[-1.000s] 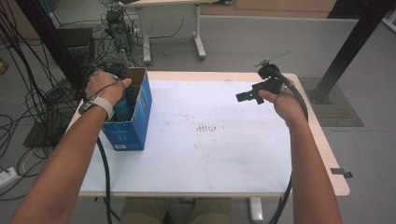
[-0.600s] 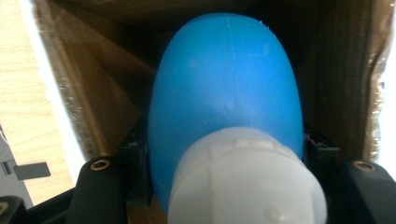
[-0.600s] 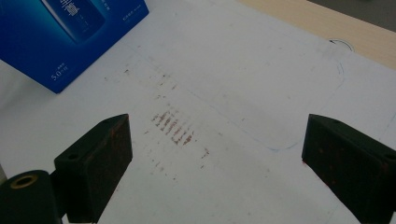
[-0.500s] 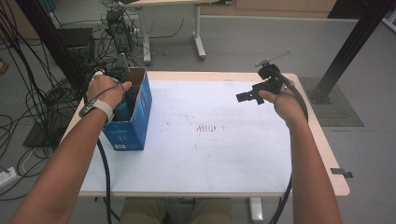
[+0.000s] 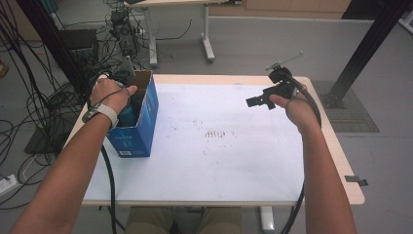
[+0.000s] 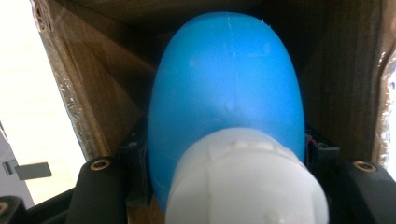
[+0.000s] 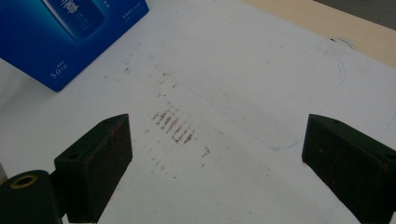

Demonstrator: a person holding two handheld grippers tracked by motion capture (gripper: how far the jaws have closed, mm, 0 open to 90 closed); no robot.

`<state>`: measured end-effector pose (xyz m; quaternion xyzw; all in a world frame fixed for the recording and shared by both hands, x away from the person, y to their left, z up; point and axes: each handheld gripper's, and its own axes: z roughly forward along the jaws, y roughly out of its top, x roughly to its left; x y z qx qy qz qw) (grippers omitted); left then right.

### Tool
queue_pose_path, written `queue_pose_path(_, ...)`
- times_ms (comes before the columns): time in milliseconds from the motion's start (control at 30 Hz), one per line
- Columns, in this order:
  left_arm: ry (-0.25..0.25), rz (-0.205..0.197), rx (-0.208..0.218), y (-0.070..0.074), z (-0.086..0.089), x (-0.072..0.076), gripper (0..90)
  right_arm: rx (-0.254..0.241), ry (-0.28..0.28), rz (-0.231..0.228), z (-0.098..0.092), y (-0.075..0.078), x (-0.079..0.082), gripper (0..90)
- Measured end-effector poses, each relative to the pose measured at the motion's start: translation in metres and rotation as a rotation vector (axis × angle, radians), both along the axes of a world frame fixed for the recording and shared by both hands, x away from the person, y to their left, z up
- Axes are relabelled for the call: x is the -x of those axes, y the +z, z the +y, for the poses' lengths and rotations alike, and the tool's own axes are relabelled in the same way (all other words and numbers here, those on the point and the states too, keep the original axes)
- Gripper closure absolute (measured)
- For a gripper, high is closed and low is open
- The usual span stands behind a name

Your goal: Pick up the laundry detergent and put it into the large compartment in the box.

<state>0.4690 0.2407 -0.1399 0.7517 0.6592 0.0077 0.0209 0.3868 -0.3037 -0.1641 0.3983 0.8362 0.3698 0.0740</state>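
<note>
At the table's left edge an open blue cardboard box (image 5: 139, 129) stands upright, also seen in the right gripper view (image 7: 56, 32). The person's left hand reaches into it from above, and my left gripper (image 6: 226, 156) is down inside, shut on a blue bottle (image 6: 226, 79) with a white cap (image 6: 243, 182). Brown cardboard walls surround the bottle. My right gripper (image 5: 255, 101) hovers above the table's far right part. It stands open (image 7: 217, 149), with only the white table sheet between its black pads (image 7: 105, 158).
A white sheet (image 5: 219, 165) covers the tabletop, with brownish smudges (image 5: 214, 133) near its middle. Cables and equipment (image 5: 122, 29) crowd the floor at the back left. A black frame post (image 5: 360, 53) stands past the right corner.
</note>
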Motion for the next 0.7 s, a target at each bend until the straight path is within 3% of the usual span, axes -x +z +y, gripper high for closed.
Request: queue_pose_path(700,0.0,-0.003,-0.005,-0.0002,-0.001,0.0014,37.2,-0.004,-0.003,-0.002,-0.0008,0.0,0.0011,8.4)
